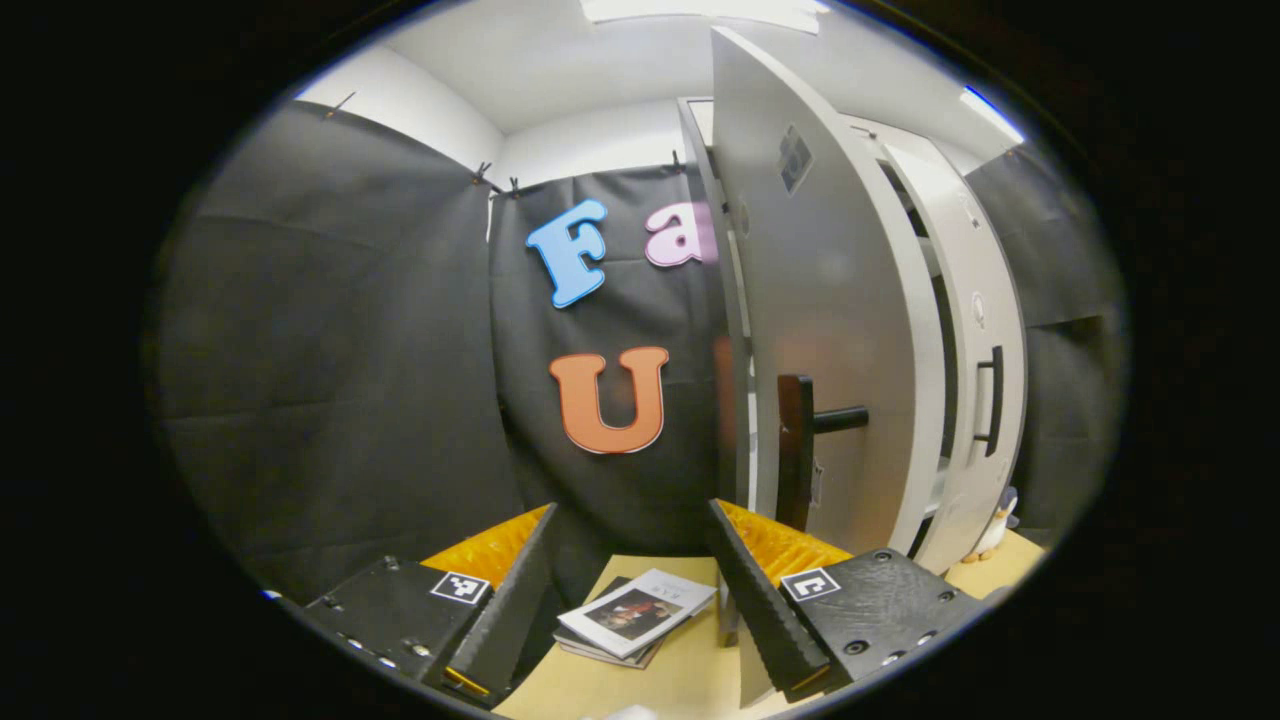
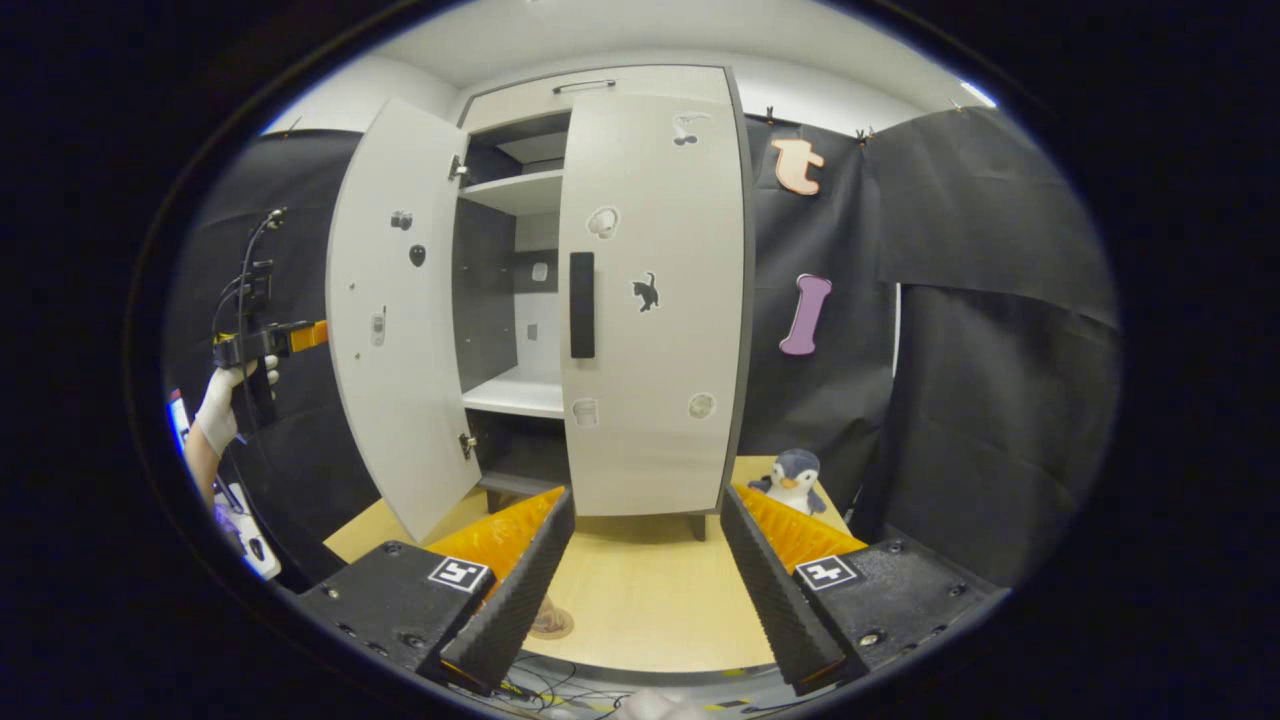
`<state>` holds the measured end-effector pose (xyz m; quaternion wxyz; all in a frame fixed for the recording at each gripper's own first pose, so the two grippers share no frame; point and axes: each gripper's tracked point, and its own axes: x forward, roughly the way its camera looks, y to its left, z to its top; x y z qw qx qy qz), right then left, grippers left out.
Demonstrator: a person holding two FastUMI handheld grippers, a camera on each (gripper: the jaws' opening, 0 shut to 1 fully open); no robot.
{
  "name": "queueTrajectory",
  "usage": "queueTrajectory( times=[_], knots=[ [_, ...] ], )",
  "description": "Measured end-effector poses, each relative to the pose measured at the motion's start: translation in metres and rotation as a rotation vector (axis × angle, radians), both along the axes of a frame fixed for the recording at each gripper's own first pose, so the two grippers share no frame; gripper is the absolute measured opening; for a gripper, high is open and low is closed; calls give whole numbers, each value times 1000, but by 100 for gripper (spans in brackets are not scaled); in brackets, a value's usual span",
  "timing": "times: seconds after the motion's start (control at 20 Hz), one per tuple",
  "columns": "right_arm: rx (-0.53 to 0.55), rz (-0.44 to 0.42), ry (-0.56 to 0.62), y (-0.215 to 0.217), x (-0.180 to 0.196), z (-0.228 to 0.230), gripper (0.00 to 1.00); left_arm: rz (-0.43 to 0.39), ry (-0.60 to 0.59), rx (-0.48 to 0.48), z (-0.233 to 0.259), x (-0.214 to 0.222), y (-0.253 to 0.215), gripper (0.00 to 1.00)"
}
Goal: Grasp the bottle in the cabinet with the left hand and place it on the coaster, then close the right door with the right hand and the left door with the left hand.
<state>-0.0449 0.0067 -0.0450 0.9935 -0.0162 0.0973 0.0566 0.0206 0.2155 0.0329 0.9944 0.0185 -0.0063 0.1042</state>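
Cabinet (image 2: 600, 300) stands on the table (image 2: 640, 590): we see its right door (image 2: 655, 300) shut, left door (image 2: 400, 320) ajar. Both our grippers (image 1: 630, 590) (image 2: 645, 580) gape, holding nothing. Magazines (image 1: 635, 615) lie between the left fingers; a penguin (image 2: 795, 480) sits beside the cabinet. We cannot tell where the bottle is.

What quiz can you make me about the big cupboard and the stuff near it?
1. True or false: the right door of the cabinet is shut.
2. Which toy sits on the table next to the cabinet? A) teddy bear B) penguin C) duck
3. Fill in the gap: the left door stands ____.

Key: 1 true; 2 B; 3 open.
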Motion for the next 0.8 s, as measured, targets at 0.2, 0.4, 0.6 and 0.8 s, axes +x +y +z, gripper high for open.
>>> queueTrajectory(
  times=[0.2, 0.4, 0.6, 0.8],
  knots=[
    [2, -3, 9, -4, 2, -4, 96, -37, -11, 7, 4, 0, -25, 90],
    [8, -4, 13, -4, 3, -6, 96, -85, -21, 4, 8, 5, -53, 90],
    [6, -4, 8, -3, 0, -4, 96, -125, -25, -7, 10, 10, -73, 91],
    [5, -4, 7, -2, -1, -3, 96, -159, -22, -30, 12, 14, -89, 90]
  ],
)
